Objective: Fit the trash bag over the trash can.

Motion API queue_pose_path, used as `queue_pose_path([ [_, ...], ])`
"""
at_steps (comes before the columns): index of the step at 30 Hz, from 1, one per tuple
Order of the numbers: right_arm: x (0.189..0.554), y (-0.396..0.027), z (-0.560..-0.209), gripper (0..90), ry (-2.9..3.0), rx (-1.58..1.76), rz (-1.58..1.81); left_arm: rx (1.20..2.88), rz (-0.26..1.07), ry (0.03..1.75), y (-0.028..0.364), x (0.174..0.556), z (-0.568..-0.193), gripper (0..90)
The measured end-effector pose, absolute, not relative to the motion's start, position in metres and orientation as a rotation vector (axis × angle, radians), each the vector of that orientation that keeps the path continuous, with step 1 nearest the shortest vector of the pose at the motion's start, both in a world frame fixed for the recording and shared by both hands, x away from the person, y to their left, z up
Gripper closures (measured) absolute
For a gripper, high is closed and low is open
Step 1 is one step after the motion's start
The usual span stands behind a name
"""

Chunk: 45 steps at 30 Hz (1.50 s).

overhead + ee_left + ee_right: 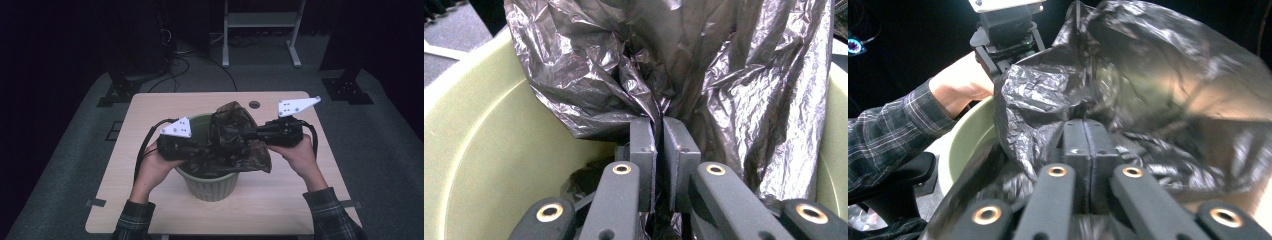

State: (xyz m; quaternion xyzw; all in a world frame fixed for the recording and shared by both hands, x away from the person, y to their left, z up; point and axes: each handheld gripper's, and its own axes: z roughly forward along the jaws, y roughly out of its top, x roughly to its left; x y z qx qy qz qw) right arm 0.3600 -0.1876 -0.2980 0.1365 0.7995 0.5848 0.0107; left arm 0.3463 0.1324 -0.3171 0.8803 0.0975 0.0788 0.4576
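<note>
A pale green bin stands in the middle of the wooden table. A crumpled dark plastic bag rises out of its mouth and drapes over the right rim. My left gripper reaches over the bin's left rim; in the left gripper view its jaws are shut on a fold of the bag above the bin's inner wall. My right gripper comes in from the right, its jaws pressed together on the bag's film. The bin's rim shows beneath.
A small round grommet sits near the table's far edge. Beyond the table are a metal stand and cables on a dark floor. The left hand and checked sleeve show beside the bin in the right gripper view.
</note>
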Motion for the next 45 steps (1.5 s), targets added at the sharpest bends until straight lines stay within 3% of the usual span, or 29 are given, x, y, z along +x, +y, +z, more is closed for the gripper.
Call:
queue_pose_path([
  [2,0.363,-0.177,-0.297,90.0,2.512,0.412,1.814,2.155,0.196,0.238,0.133,0.346,-0.317,78.0],
  [4,0.364,-0.173,-0.297,90.0,2.517,0.405,1.810,2.144,0.200,0.245,0.134,0.345,-0.318,64.3],
  [5,0.365,-0.170,-0.297,90.0,2.521,0.397,1.808,2.133,0.215,0.255,0.136,0.345,-0.318,64.3],
  [6,0.365,-0.167,-0.297,90.0,2.523,0.393,1.806,2.105,0.215,0.259,0.139,0.344,-0.317,51.8],
  [9,0.366,-0.166,-0.298,90.0,2.530,0.398,1.796,2.075,0.261,0.280,0.144,0.344,-0.314,35.1],
  [12,0.368,-0.167,-0.300,90.0,2.530,0.408,1.794,2.002,0.252,0.290,0.154,0.343,-0.306,28.8],
  [22,0.368,-0.163,-0.301,90.0,2.537,0.398,1.794,1.955,0.237,0.268,0.154,0.350,-0.280,28.8],
  [30,0.367,-0.162,-0.301,90.0,2.544,0.389,1.791,1.932,0.171,0.237,0.137,0.366,-0.271,39.0],
  [31,0.367,-0.162,-0.301,90.0,2.545,0.389,1.790,1.937,0.152,0.230,0.135,0.369,-0.271,43.0],
  [35,0.364,-0.163,-0.300,90.0,2.551,0.378,1.784,1.971,0.124,0.196,0.130,0.371,-0.272,77.1],
  [37,0.363,-0.164,-0.300,90.0,2.549,0.371,1.781,1.977,0.127,0.193,0.131,0.370,-0.273,88.3],
  [45,0.367,-0.195,-0.291,66.8,2.401,0.524,1.824,1.978,0.173,0.227,0.159,0.358,-0.272,89.7],
])
